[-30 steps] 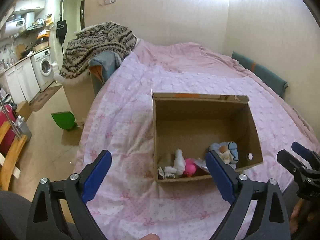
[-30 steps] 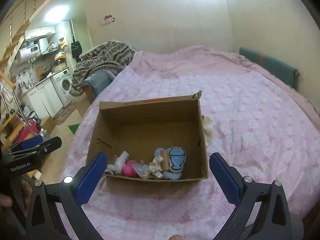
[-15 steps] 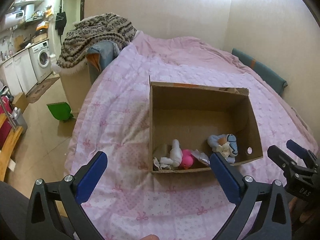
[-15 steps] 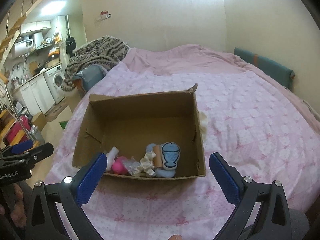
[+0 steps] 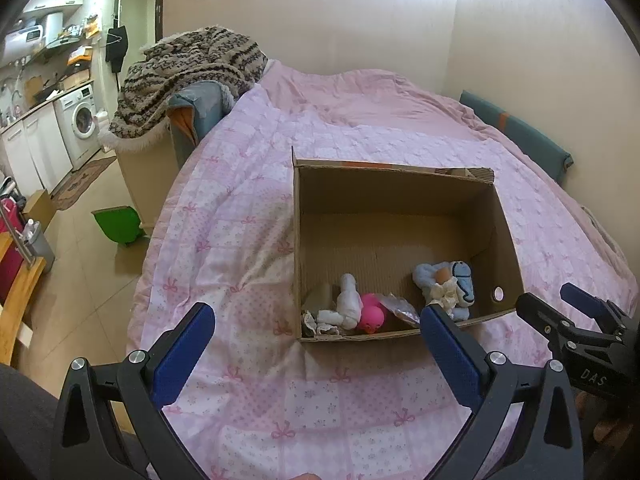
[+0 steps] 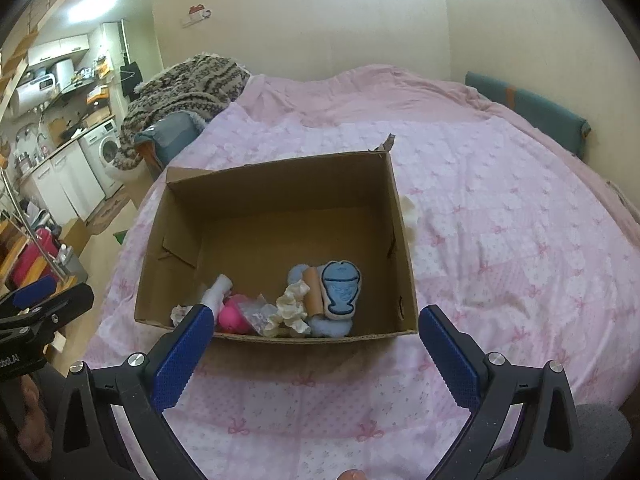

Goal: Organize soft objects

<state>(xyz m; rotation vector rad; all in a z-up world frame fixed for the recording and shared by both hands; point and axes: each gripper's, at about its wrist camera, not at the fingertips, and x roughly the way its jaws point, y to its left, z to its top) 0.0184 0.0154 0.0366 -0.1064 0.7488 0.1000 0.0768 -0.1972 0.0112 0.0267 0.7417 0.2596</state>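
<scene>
**Asker:** On the bed, what do you have before you?

**Operator:** On the pink patchwork quilt (image 5: 240, 240) sits an open cardboard box (image 5: 394, 196), and I hold both grippers above the quilt's near edge, short of the box. My left gripper (image 5: 318, 344) has its blue-padded fingers (image 5: 182, 354) spread wide, holding nothing. My right gripper (image 6: 312, 346) is spread just as wide and also holds nothing.

**Asker:** Where are the soft objects?

**Operator:** All those I can see lie inside the box, bunched along its near wall. From the right wrist view: a white sock-like roll (image 6: 218, 294) at the left, a bright pink plush (image 6: 232, 318) touching it, a crinkled clear wrapper (image 6: 256, 312) next, then a cream ruffled piece (image 6: 290, 308), and a light blue plush (image 6: 340, 290) with a darker blue outline leaning upright at the right. The back half of the box floor is bare cardboard.

**Asker:** Anything around the bed?

**Operator:** A striped knitted blanket (image 5: 192, 76) is heaped beyond the bed's far left corner. A washing machine (image 5: 82, 122) stands in the kitchen area at left, and a green bin (image 5: 118, 224) sits on the floor beside the bed. A teal cushion (image 6: 528, 114) lies along the right wall.
</scene>
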